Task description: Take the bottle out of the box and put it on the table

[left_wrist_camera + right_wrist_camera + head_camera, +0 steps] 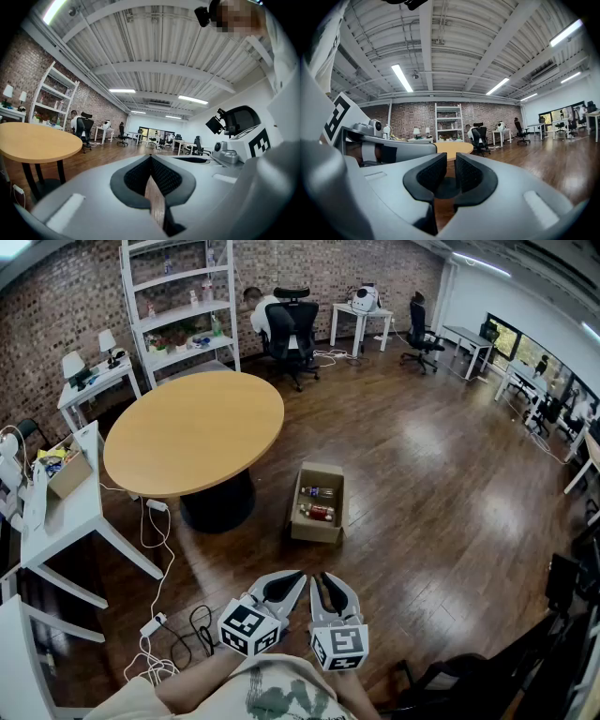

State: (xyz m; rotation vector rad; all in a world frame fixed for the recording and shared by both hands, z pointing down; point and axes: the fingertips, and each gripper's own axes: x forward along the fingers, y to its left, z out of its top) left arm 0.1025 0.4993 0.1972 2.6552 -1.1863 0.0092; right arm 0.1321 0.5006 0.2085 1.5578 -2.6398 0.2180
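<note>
Both held low, roughly level, side by side at 6 o'clock in head view. Left gripper (151, 157): tips pinched together, empty. Right gripper (450, 161): narrow slit, empty. Box (314, 532) on floor at 12 o'clock; clear bottle (317, 491) and red bottle (318, 513) lie inside. Table (197, 432) at 10 o'clock of box.
</note>
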